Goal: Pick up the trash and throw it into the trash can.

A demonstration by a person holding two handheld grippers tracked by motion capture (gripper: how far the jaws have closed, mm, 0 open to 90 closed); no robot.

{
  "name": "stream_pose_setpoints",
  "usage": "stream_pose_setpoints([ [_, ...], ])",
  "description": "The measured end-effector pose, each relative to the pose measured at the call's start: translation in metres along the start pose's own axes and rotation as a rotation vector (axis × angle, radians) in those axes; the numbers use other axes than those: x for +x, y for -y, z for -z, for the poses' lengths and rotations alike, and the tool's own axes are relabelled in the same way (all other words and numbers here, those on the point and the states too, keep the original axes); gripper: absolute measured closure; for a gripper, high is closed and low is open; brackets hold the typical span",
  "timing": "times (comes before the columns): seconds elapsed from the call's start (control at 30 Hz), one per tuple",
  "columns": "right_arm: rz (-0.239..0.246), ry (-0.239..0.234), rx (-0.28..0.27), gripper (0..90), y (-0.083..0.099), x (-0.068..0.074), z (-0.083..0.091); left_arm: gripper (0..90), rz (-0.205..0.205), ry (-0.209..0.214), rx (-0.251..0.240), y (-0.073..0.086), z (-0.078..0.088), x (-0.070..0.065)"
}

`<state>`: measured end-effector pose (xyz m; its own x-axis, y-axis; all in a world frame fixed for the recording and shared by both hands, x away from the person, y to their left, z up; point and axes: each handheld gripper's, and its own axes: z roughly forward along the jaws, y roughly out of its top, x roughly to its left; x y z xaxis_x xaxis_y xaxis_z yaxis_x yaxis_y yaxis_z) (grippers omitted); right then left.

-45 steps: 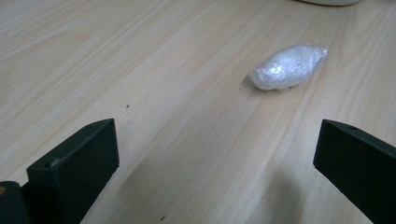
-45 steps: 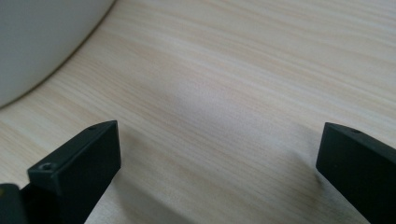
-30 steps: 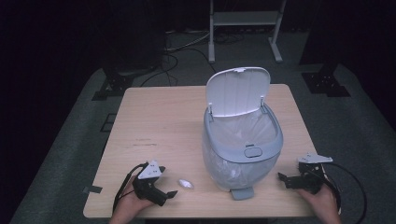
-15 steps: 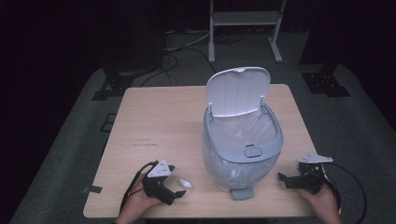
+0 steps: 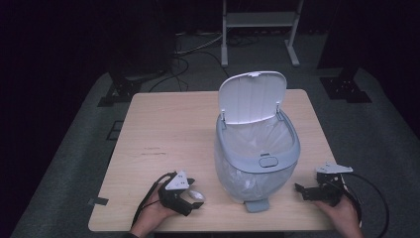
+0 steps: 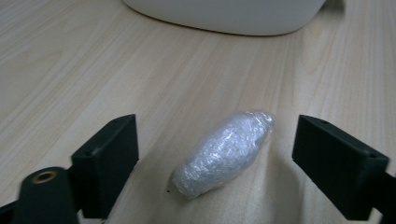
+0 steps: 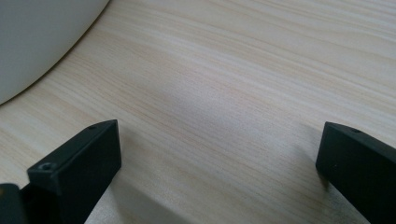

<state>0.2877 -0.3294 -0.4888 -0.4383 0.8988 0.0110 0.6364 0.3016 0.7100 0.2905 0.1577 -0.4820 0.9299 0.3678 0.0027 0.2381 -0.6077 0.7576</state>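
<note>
We see the bin (image 5: 257, 158) standing lid-up on the table (image 5: 168, 129), a clear liner inside it. Our left gripper (image 6: 217, 154) has just been closing, jaws not yet touching the plastic-wrapped wad (image 6: 223, 151) lying on the table between them. Our right gripper (image 7: 217, 158) rests spread, nothing between its jaws.

A small wad of clear plastic wrap (image 6: 224, 151) lies flat on the bench (image 6: 116, 70). It is scrunched up tight, shiny and whitish, and shaped like a little egg or a fat bean. It sits between the two black fingers (image 6: 108, 161) of the left gripper (image 6: 233, 163), a bit nearer the right one. Neither finger touches it. One end points at the near left finger and the other at the far right finger.
</note>
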Motion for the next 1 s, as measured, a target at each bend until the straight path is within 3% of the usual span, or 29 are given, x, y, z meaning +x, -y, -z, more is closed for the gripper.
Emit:
stream_pose_setpoints([
  [0.07, 0.000, 0.000, 0.000, 0.0, 0.000, 0.000, 0.000, 25.5, -0.021, 0.004, 0.000, 0.000, 0.001, -0.001],
  [0.23, 0.000, 0.000, 0.000, 0.0, 0.000, 0.000, 0.000, 37.1, -0.033, 0.021, -0.001, 0.001, 0.001, -0.002],
  [0.5, 0.000, 0.000, 0.000, 0.0, 0.000, 0.000, 0.000, 62.3, -0.007, 0.003, 0.005, 0.001, 0.006, -0.003],
  [0.87, 0.001, -0.001, 0.000, 0.0, 0.000, 0.000, 0.000, 64.2, 0.081, 0.004, 0.009, 0.001, 0.009, 0.000],
  [1.0, 0.001, -0.001, 0.000, 0.0, 0.000, 0.000, 0.000, 64.3, 0.105, 0.013, -0.015, 0.000, 0.012, 0.001],
])
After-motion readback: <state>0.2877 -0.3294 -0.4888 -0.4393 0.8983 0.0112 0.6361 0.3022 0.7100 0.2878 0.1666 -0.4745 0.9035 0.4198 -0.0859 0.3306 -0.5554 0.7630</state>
